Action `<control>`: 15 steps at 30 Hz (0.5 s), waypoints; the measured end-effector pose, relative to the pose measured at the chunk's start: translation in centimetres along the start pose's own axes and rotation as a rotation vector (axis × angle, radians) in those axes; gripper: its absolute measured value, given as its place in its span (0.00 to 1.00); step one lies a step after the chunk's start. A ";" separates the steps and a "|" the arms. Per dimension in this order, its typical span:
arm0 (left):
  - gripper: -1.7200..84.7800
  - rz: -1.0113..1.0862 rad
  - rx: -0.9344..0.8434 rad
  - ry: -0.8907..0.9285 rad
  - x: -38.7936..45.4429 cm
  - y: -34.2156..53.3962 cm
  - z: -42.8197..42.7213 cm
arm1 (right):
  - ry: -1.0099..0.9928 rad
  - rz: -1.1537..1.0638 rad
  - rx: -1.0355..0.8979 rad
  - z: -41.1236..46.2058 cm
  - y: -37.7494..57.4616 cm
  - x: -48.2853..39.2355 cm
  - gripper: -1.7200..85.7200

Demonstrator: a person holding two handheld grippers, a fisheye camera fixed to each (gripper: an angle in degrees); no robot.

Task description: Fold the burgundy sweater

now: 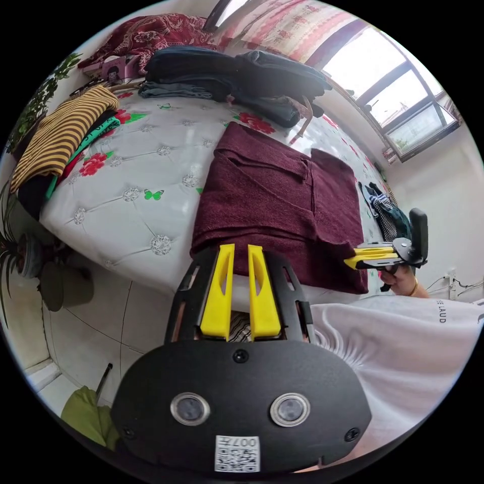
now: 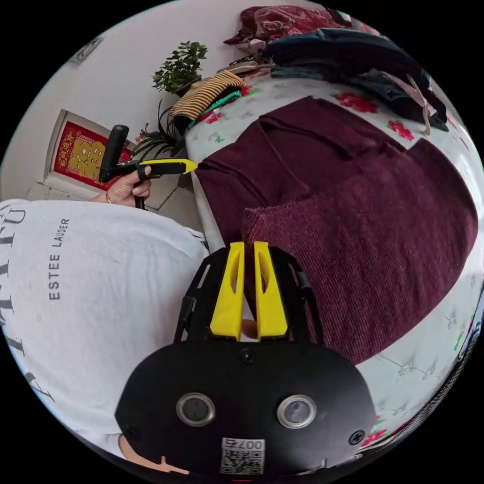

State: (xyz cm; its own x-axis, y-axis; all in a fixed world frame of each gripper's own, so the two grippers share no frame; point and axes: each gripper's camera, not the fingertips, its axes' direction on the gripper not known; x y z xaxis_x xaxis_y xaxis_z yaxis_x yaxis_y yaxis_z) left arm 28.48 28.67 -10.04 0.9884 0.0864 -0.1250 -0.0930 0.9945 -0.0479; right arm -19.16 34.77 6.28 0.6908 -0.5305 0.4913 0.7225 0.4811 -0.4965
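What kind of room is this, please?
Most likely a bedroom in a home. The burgundy sweater lies on a quilted mattress with a flower print, other clothes are piled at its far side, and a window lets in daylight.

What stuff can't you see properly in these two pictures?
- Burgundy sweater: its near edge, left gripper view, hidden behind the left tool.
- Right tool: whether it pinches cloth, right gripper view, tips overlap the sweater.
- Striped top: cut off by the picture's edge.
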 end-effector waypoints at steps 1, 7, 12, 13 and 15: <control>0.08 0.001 -0.007 -0.001 -0.2 0.2 0.1 | -0.033 0.017 -0.005 1.1 -0.1 -0.1 0.04; 0.09 -0.049 -0.021 0.007 -3.0 0.8 0.1 | -0.089 0.021 0.055 1.5 -1.0 -1.8 0.06; 0.13 -0.157 0.031 0.068 -7.5 -0.7 -1.0 | -0.123 -0.016 -0.040 4.0 -1.5 -4.5 0.07; 0.14 -0.161 0.032 0.077 -7.9 -1.0 -1.0 | -0.091 -0.011 -0.019 3.8 -1.6 -5.1 0.08; 0.15 -0.163 0.020 0.095 -9.1 -2.2 -0.8 | -0.067 0.000 0.032 2.7 -2.4 -5.7 0.08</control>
State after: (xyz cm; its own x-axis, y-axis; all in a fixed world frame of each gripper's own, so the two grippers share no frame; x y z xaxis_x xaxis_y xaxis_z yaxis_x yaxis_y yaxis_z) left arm 19.59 25.68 -9.64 0.9743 -0.0805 -0.2105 0.0703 0.9960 -0.0554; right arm -24.76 38.51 6.61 0.6902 -0.4833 0.5385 0.7224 0.5034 -0.4741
